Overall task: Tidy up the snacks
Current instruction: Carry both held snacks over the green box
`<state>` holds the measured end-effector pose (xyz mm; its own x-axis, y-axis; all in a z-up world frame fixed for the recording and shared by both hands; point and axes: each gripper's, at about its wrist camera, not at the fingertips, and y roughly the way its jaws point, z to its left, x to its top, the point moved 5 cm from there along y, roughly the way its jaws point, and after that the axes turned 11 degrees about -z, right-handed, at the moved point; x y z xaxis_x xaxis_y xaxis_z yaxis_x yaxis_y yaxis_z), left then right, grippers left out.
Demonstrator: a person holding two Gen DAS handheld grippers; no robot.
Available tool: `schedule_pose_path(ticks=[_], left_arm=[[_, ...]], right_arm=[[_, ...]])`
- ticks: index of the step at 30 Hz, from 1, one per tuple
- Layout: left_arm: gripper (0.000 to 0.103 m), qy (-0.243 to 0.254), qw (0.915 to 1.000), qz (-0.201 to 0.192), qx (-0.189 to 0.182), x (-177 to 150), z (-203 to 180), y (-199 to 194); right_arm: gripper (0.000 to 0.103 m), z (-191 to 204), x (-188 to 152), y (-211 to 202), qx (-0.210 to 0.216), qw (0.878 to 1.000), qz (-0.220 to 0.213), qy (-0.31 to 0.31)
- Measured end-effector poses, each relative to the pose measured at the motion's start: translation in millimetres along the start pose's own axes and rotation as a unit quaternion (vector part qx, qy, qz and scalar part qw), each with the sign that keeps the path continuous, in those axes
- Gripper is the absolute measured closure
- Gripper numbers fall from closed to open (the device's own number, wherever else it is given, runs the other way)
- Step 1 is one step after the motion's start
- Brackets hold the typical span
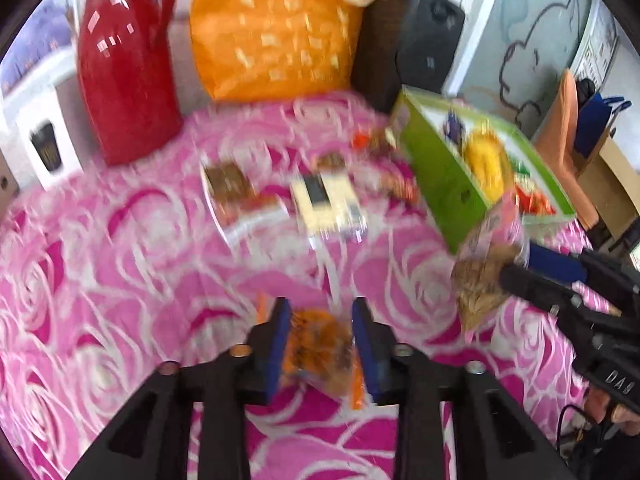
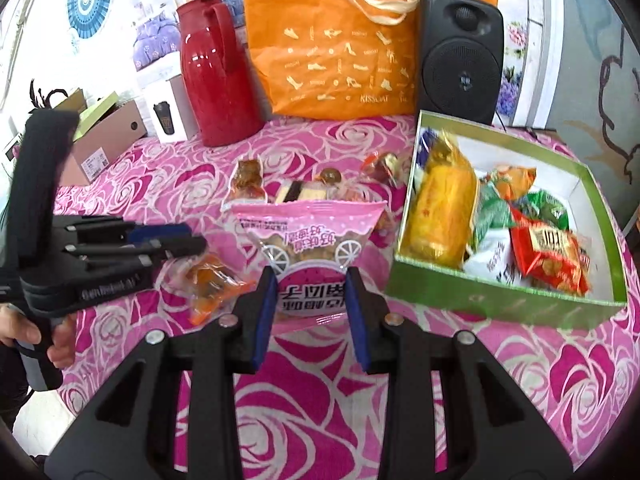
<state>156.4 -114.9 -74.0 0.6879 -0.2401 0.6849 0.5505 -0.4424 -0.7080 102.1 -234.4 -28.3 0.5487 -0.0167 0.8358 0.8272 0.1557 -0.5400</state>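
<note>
Two hand-held grippers work over a rose-patterned surface [image 2: 320, 380] strewn with snacks.

The right hand-held gripper [image 2: 311, 280] clamps a pink snack bag [image 2: 308, 236] between its blue pads, held just left of the green box [image 2: 500, 304], which already contains a yellow packet [image 2: 444, 204], a red packet [image 2: 548, 256] and green ones. The left hand-held gripper [image 1: 318, 320] is parted around a small orange snack packet [image 1: 320, 344] lying on the surface; the blurred view does not show whether the pads touch it. More loose snacks [image 2: 296, 190] lie further back, before a red jug [image 2: 216, 72], an orange bag [image 2: 340, 40] and a black speaker [image 2: 460, 56].
</note>
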Motion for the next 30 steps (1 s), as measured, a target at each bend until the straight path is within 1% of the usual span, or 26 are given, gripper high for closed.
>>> schedule_pose_path(ticks=[1, 2, 3, 4, 6, 7, 9, 10, 11, 12, 13, 14, 15, 18, 20, 23, 25, 28, 30], left_arm=[[0.066, 0.005, 0.9999, 0.011, 0.001, -6.2, -1.7, 3.7], [0.059, 0.011, 0.9998, 0.017, 0.003, -10.3, -2.7, 5.6], [0.048, 0.016, 0.9997, 0.019, 0.006, -13.3, -3.2, 6.2], [0.046, 0.021, 0.9995, 0.021, 0.005, -16.7, -3.1, 6.3], [0.041, 0.015, 0.9996, 0.023, 0.003, -19.4, 1.3, 6.2], [0.039, 0.001, 0.9997, 0.025, -0.002, -20.1, 5.6, 7.3], [0.03, -0.02, 0.9994, 0.028, -0.006, -22.1, 10.7, 10.5], [0.029, -0.031, 0.999, 0.03, -0.008, -23.5, 13.4, 13.6], [0.031, -0.037, 0.9989, 0.027, -0.01, -23.6, 14.3, 13.4], [0.037, -0.042, 0.9988, 0.021, -0.013, -22.5, 14.6, 12.4], [0.051, -0.045, 0.9987, 0.017, -0.015, -19.8, 14.5, 10.8], [0.057, -0.047, 0.9983, 0.022, -0.026, -18.0, 13.0, 10.9], [0.058, -0.049, 0.998, 0.025, -0.031, -15.8, 11.2, 10.5], [0.06, -0.032, 0.9987, 0.02, -0.033, -6.4, -0.1, 3.9], [0.06, -0.027, 0.9989, 0.0, -0.038, 7.4, -12.4, -7.6], [0.06, -0.007, 0.9973, -0.043, -0.06, 39.8, -40.1, -29.6], [0.06, 0.017, 0.9942, -0.076, -0.075, 67.7, -66.8, -46.1], [0.06, 0.046, 0.9879, -0.112, -0.096, 103.8, -107.1, -59.1], [0.059, 0.061, 0.9841, -0.125, -0.11, 122.3, -132.7, -58.4]], right_arm=[[0.067, -0.6, -2.8, -0.1, 0.0, 1.0, 0.003, 0.001], [0.067, -1.2, -4.8, -0.5, 0.001, 1.0, 0.004, 0.002], [0.067, -1.5, -6.0, -0.9, 0.001, 1.0, 0.005, 0.004], [0.067, -2.3, -7.1, -1.2, 0.002, 1.0, 0.006, 0.007], [0.067, -3.0, -7.8, -1.7, 0.003, 1.0, 0.006, 0.008], [0.067, -2.9, -8.4, -1.7, 0.004, 1.0, 0.007, 0.008], [0.067, -2.7, -10.0, -1.3, 0.005, 1.0, 0.009, 0.01], [0.067, -2.7, -11.2, -1.0, 0.007, 1.0, 0.01, 0.012], [0.067, -2.4, -12.1, -0.9, 0.009, 1.0, 0.012, 0.014], [0.067, -2.5, -12.5, -0.5, 0.01, 1.0, 0.012, 0.014], [0.067, -2.9, -13.4, -2.1, 0.01, 1.0, 0.013, 0.014], [0.067, -3.3, -13.7, -3.5, 0.011, 1.0, 0.012, 0.014], [0.067, -4.1, -13.6, -6.0, 0.013, 1.0, 0.01, 0.016], [0.067, -10.3, -8.9, -18.0, 0.014, 1.0, -0.003, 0.022], [0.067, -18.6, -2.4, -27.4, 0.009, 0.999, -0.017, 0.027], [0.067, -35.8, 9.0, -43.8, -0.008, 0.999, -0.038, 0.026], [0.067, -49.8, 16.3, -53.7, -0.024, 0.998, -0.05, 0.026], [0.067, -76.8, 30.0, -65.9, -0.052, 0.996, -0.069, 0.03], [0.067, -95.2, 38.6, -71.0, -0.07, 0.994, -0.078, 0.035]])
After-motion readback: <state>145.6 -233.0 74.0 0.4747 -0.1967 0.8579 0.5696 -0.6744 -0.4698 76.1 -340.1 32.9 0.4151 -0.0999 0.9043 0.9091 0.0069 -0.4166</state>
